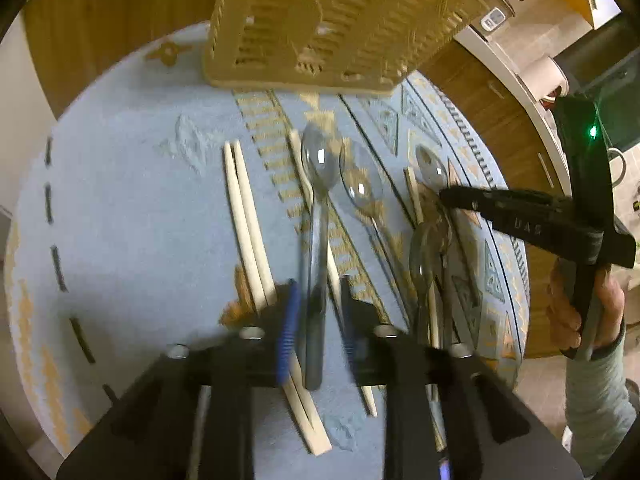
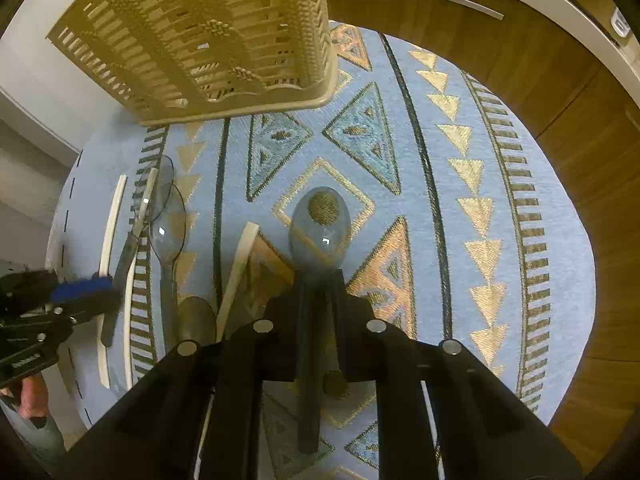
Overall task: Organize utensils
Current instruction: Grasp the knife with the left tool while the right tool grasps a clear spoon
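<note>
1. The left gripper point(image 1: 318, 300) points steeply down at a round table under a pale blue patterned cloth point(image 1: 132, 208). Its jaws stand slightly apart astride the handle of a clear plastic spoon point(image 1: 316, 208); contact looks unlikely, though blur hides it.
2. The right gripper point(image 2: 320, 284), also angled steeply down, is clamped on the handle of another clear spoon point(image 2: 320, 224).
3. A beige woven-look plastic basket point(image 2: 208, 40) stands at the table's far edge.

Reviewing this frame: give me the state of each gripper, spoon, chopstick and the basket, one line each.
Right gripper: shut on a clear spoon at its neck.
Left gripper: jaws astride another spoon's handle, pads not pressing; counts as open.
Other spoons: lying flat on the cloth.
Chopsticks: lying flat on the cloth, untouched.
Basket: standing upright on the table; contents not visible.
</note>
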The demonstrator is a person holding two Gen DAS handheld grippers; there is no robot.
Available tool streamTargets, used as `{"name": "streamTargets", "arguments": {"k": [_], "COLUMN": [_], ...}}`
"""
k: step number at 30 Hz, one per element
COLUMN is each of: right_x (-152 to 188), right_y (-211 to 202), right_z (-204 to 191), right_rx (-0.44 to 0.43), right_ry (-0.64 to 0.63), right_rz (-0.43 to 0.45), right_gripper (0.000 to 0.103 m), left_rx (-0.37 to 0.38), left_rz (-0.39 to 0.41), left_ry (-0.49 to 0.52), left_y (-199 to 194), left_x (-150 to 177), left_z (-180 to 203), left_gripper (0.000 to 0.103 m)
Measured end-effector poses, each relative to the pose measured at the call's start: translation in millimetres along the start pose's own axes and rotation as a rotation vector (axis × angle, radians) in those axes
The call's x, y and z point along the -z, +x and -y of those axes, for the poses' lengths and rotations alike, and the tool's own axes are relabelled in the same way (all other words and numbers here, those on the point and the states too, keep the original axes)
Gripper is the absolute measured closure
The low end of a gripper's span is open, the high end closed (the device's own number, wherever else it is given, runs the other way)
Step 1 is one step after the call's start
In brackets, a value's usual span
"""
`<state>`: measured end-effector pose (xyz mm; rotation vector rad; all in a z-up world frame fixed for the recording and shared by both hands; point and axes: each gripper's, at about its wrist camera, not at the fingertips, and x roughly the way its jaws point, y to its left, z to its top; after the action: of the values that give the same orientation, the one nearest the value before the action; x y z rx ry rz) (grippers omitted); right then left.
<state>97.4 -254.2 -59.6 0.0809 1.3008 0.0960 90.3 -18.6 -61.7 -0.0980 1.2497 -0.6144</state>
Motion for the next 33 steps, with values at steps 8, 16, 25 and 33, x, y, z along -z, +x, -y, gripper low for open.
{"name": "streamTargets", "arguments": {"k": [8,16,25,33], "right_x": [1,-16,-22,-20], "right_y": [-2,-4,-1,-3], "right_z": [10,30,23,1], "right_rx": [-0.028,-0.13,-0.066,0.04], "right_ry": [0.008,0.07,0.005,-0.11], "right_rz": [-0.019,-0.066,-0.106,-0.105], "right_gripper": [0.092,0.09,0.081,0.094], "left_rx": [-0.114,-0.233,-0.285,-0.243], "left_rz": [-0.018,-0.058,-0.047,0.015], "left_ry": [0.129,0.253,0.275,0.256], "left_y": [18,29,28,18], "left_x": [-37,-50,-57,-46], "left_z": [22,44,48,40], "left_gripper": [0.074,0.074,0.093,0.102]}}
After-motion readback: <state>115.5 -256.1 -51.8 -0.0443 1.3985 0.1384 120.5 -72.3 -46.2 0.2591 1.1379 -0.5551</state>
